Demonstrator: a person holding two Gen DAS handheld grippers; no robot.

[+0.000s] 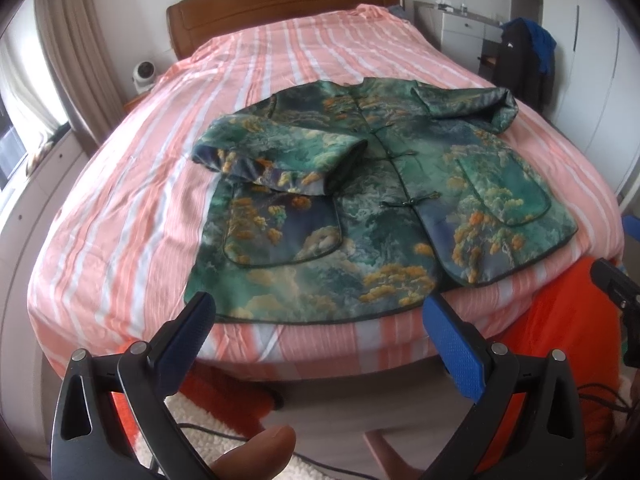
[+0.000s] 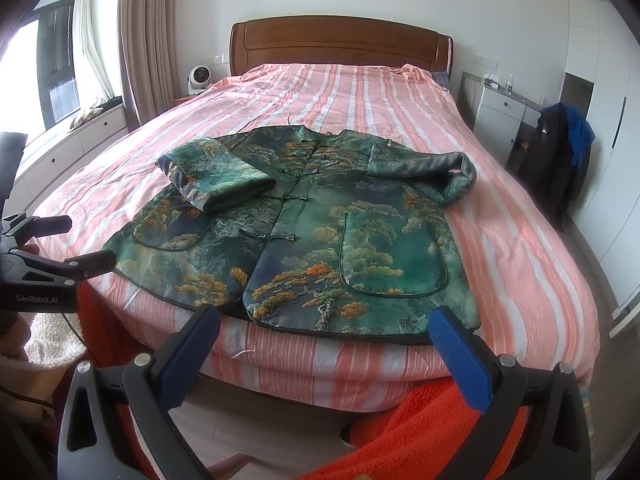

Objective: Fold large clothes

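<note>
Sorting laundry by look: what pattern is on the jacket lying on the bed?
The jacket is dark green with orange and gold trees among clouds; the right wrist view shows it best.

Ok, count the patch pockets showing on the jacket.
2. One pocket sits on the right front panel; the other pocket on the left panel lies partly under the folded sleeve. None else shows.

Jacket [image 1: 372, 200] on bed [image 1: 120, 184]
</note>
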